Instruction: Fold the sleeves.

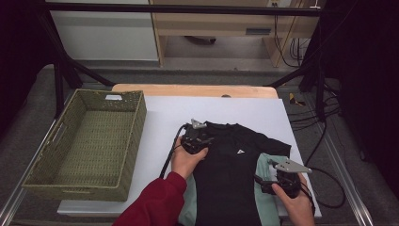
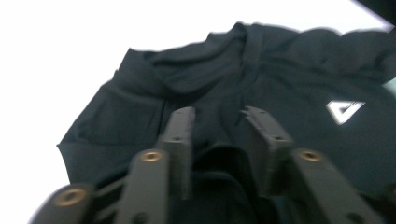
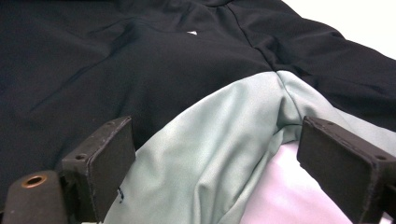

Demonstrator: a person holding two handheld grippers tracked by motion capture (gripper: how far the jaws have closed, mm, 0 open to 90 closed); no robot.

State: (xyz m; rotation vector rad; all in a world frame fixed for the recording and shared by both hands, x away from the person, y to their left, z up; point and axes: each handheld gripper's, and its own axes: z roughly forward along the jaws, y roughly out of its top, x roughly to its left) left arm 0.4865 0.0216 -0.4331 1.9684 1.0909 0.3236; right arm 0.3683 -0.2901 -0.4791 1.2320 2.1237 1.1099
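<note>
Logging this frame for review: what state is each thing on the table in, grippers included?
Black T-shirt: spread flat, front up, left sleeve folded in.
Pale green side panel: showing at the shirt's edge, slightly bunched.
Woven basket: upright, nothing in it.
Left gripper: jaws apart over the shirt's shoulder, gripping nothing.
Right gripper: jaws wide open either side of the green panel, not pressing it.
</note>
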